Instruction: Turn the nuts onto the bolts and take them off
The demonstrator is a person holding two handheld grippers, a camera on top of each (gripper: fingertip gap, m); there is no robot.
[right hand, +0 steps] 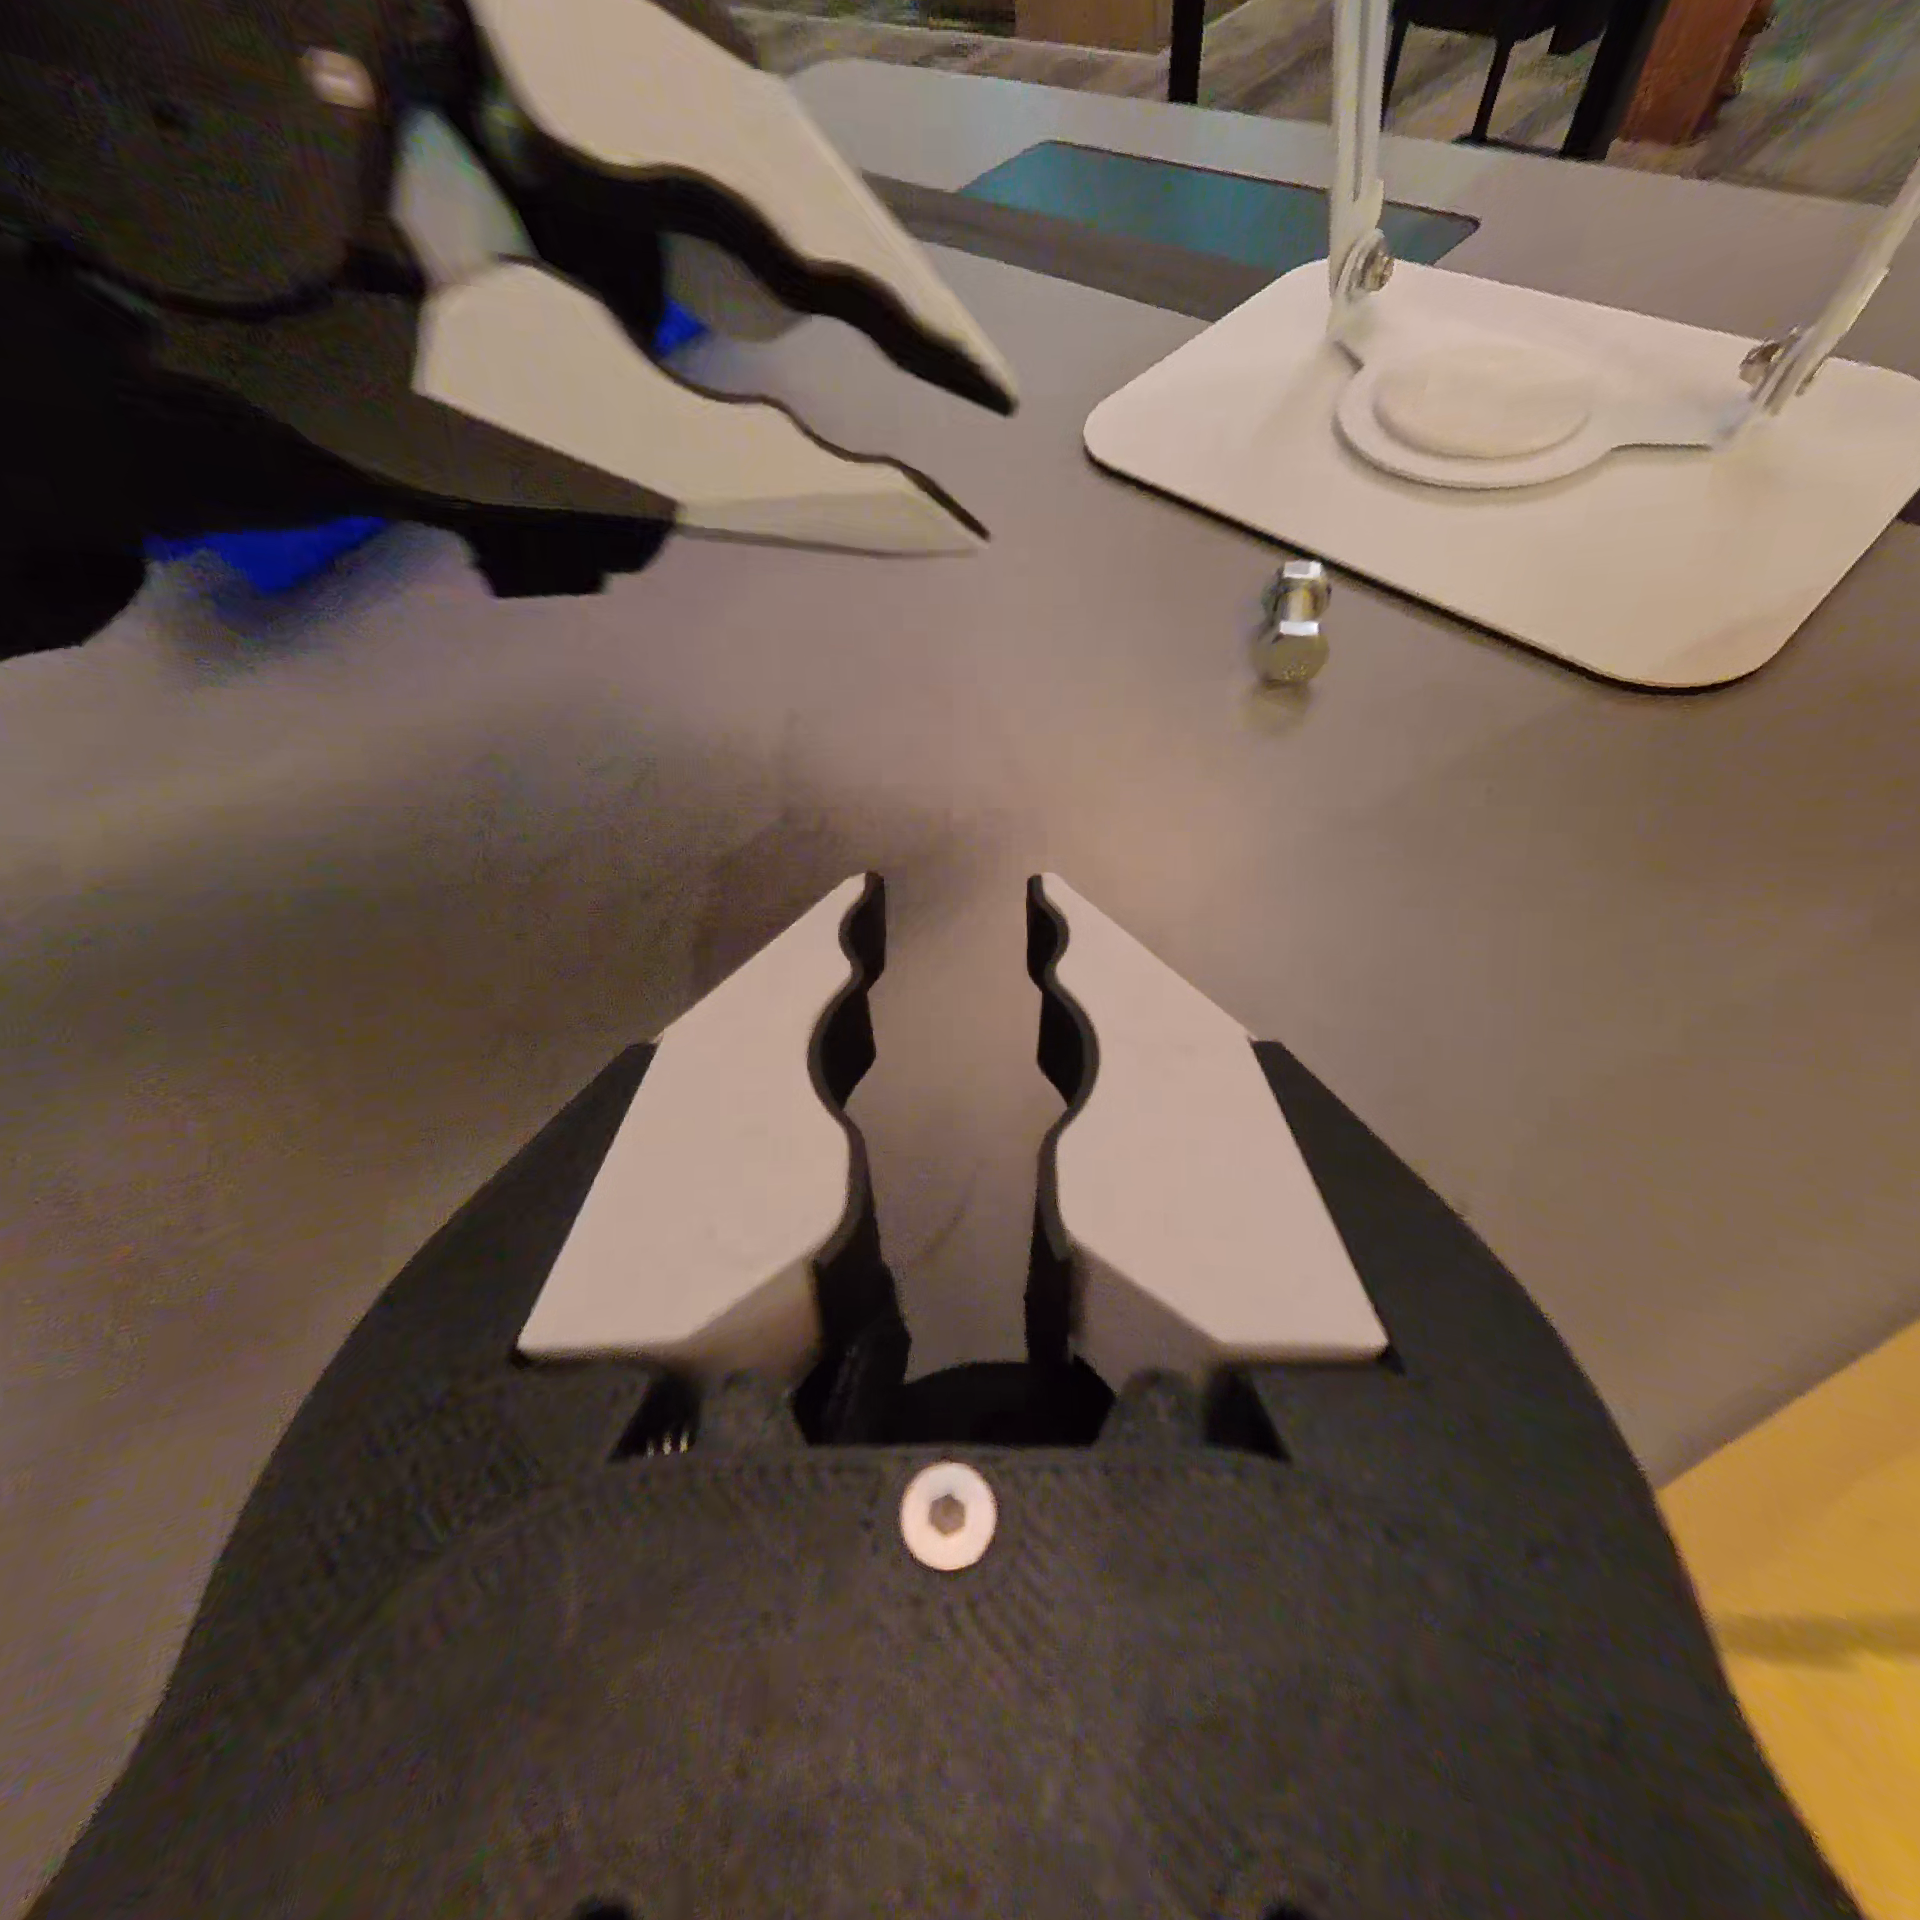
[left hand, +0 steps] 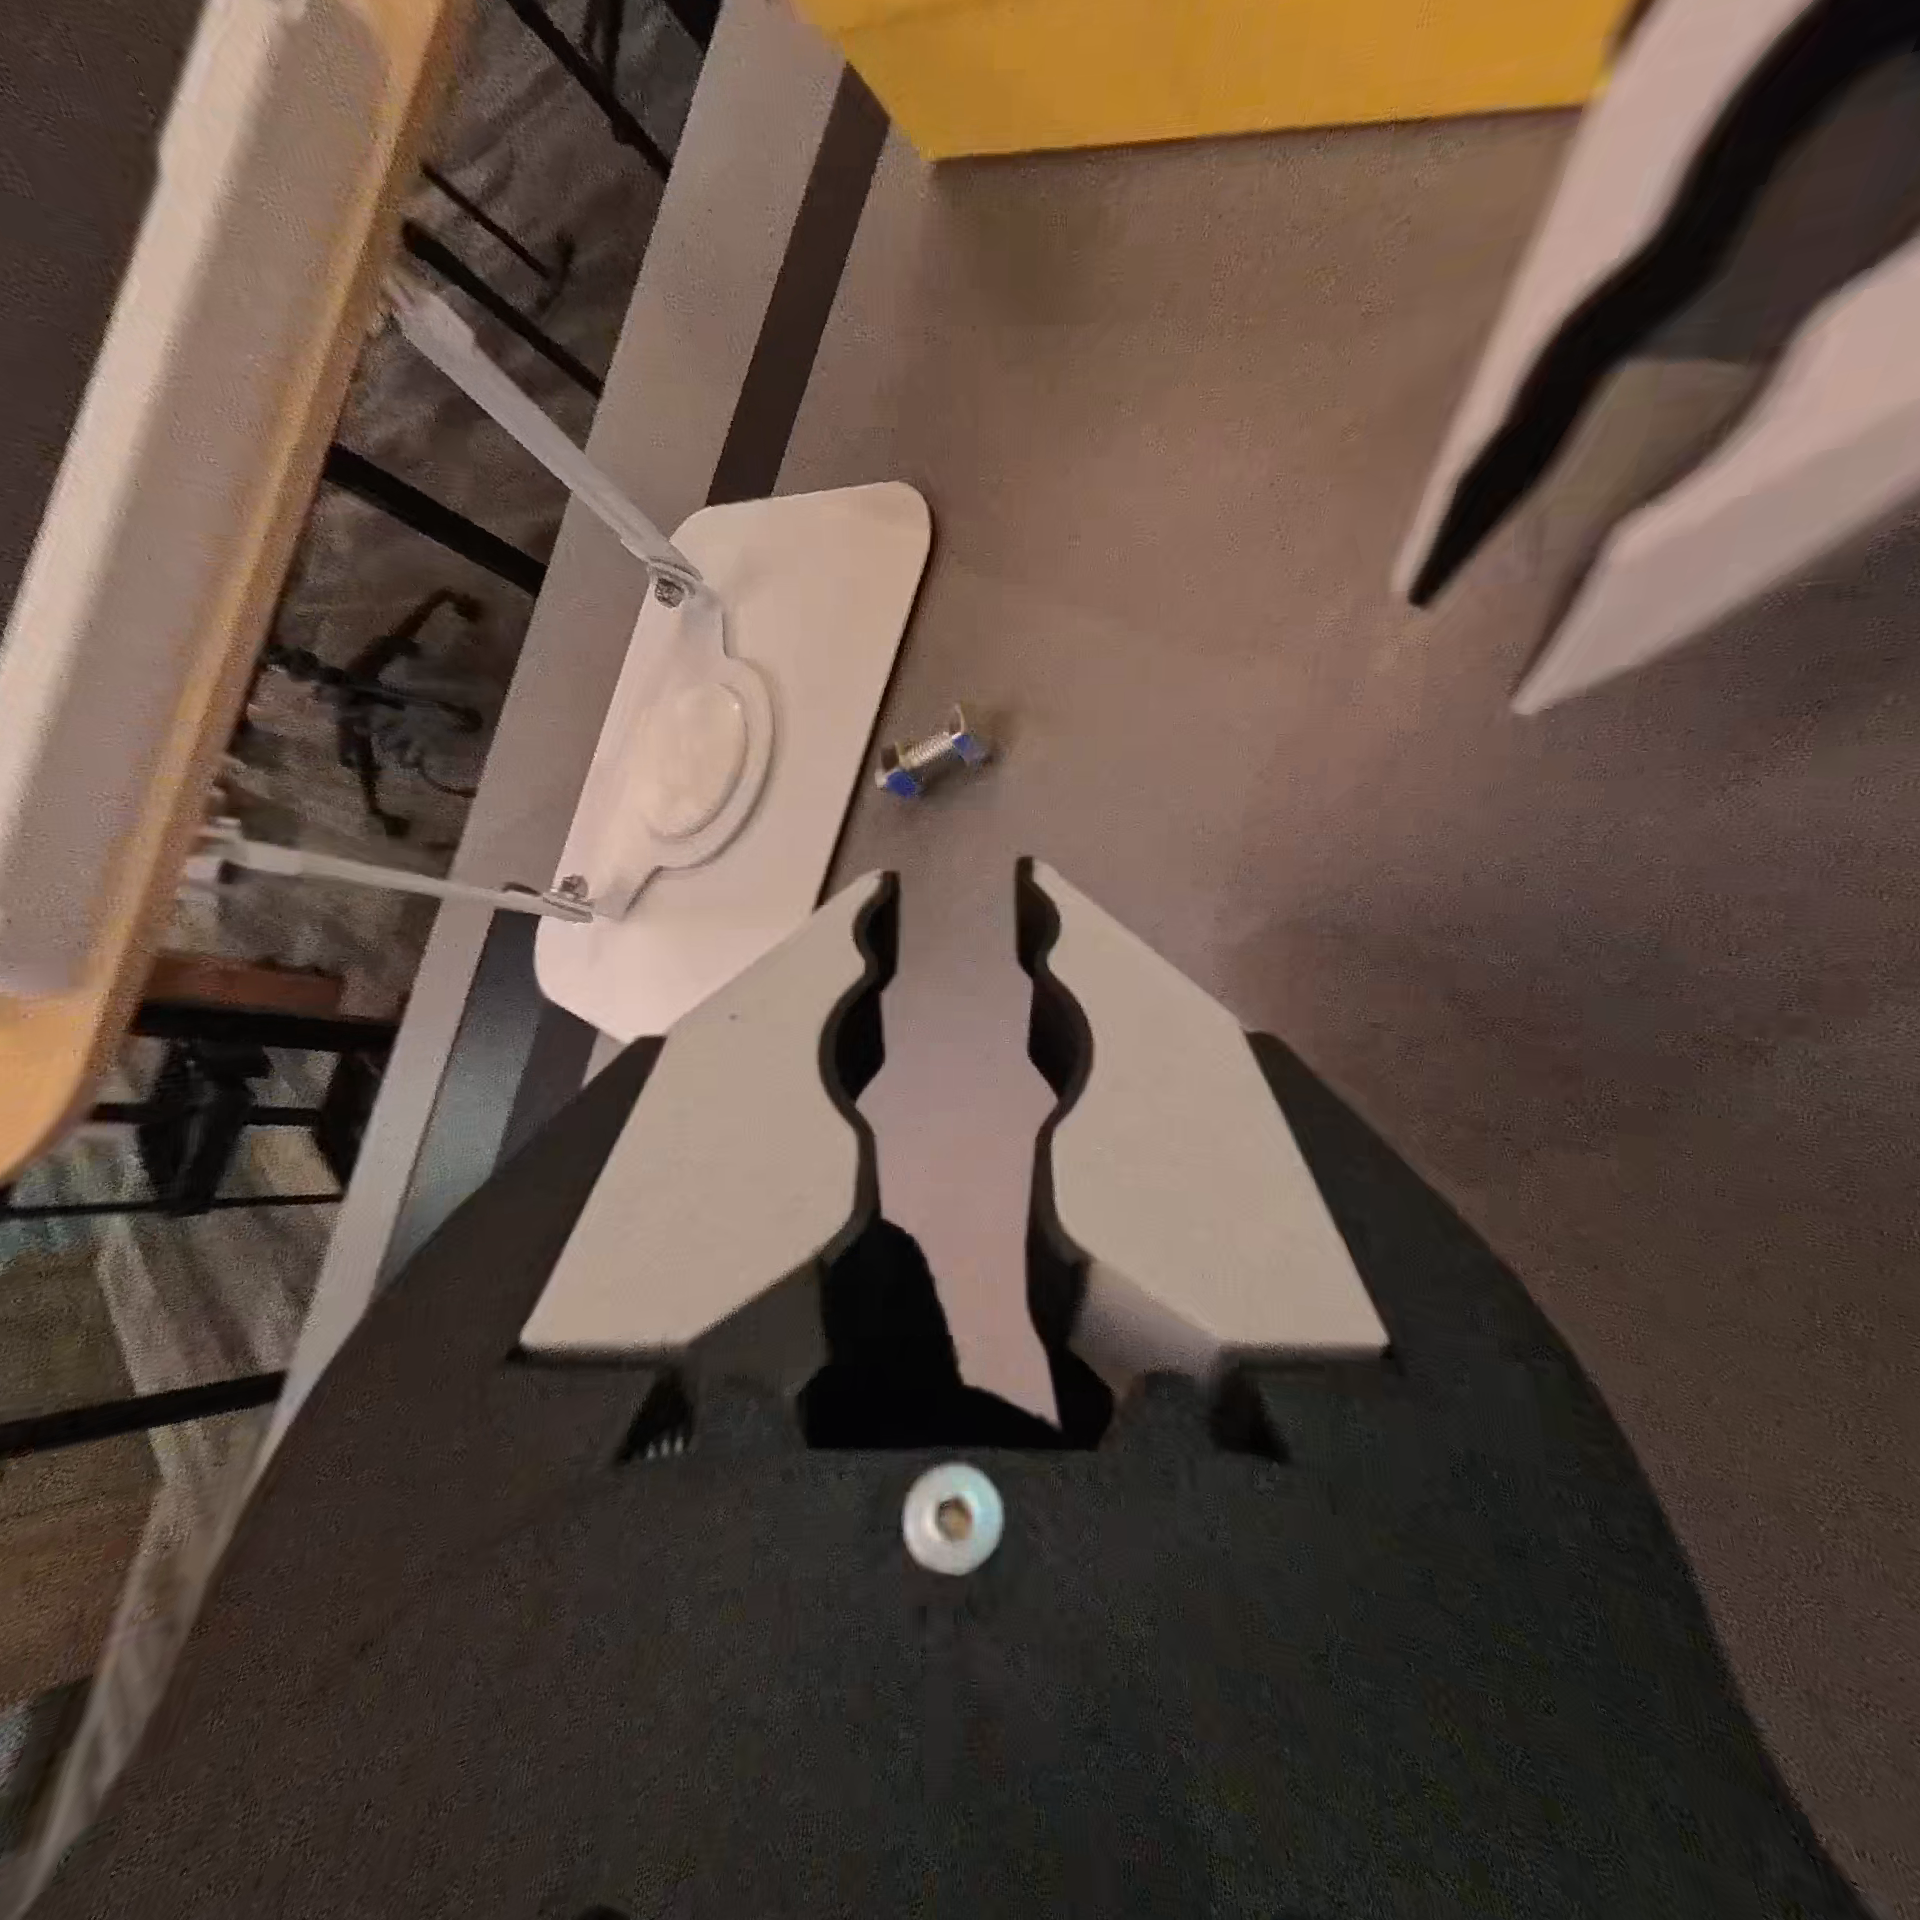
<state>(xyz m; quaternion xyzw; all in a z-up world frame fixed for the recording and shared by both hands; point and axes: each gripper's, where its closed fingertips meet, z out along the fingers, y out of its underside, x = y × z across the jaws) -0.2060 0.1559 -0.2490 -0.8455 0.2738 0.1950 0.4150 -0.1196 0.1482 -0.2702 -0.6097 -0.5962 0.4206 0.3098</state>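
Note:
A small silver bolt with a nut on its shaft [left hand: 932,755] lies on its side on the grey table, beside a white stand base. It also shows in the right wrist view [right hand: 1291,620]. My left gripper [left hand: 956,878] is open and empty, hovering just short of the bolt. In the right wrist view the left gripper [right hand: 992,462] shows at the upper left, open. My right gripper [right hand: 954,894] is open and empty over bare table, with the bolt ahead and to its right. The right gripper also shows at the upper right of the left wrist view [left hand: 1475,644].
A white stand base [left hand: 769,727] [right hand: 1507,468] with two thin metal legs sits next to the bolt. A yellow surface [left hand: 1195,73] [right hand: 1808,1558] borders the grey table [left hand: 1351,935]. The table edge [left hand: 582,675] runs close behind the stand, with chairs and floor beyond.

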